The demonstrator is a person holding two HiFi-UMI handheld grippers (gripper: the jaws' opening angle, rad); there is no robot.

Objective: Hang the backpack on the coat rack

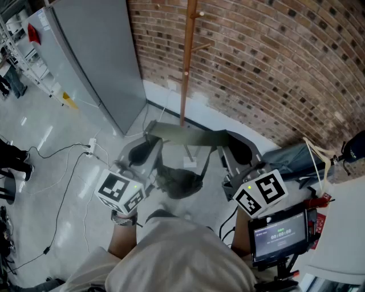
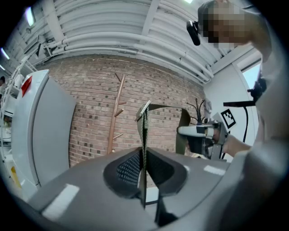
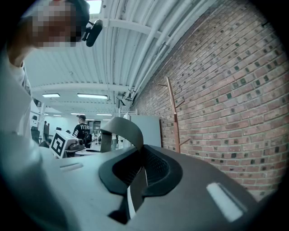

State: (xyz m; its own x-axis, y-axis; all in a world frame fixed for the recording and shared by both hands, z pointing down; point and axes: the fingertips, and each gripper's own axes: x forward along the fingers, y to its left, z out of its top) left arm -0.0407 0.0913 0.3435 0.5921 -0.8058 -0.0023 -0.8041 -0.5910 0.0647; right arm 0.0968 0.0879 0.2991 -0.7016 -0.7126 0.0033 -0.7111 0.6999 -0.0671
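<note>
Head view shows the backpack [image 1: 178, 181] hanging in the air, near me, between my two grippers. Its strap [image 1: 185, 136] runs flat from one gripper to the other, and the bag droops under the middle. The coat rack [image 1: 187, 63] stands farther off, by the brick wall [image 1: 274, 68], just past the strap.

I think the bag is soft and floppy and not very heavy, since it sags and folds. It can swing, so I should go slow. The strap is thin and bendy, and it is the best place to hold. Keeping it pulled wide should make a loop that can slip over a peg [image 1: 201, 13].

My left gripper [image 1: 147, 140] is closed tight on the strap. In the left gripper view the strap stands pinched between its jaws. My right gripper [image 1: 227, 142] is closed tight on the other end. In the right gripper view the strap curls up out of its jaws.
</note>
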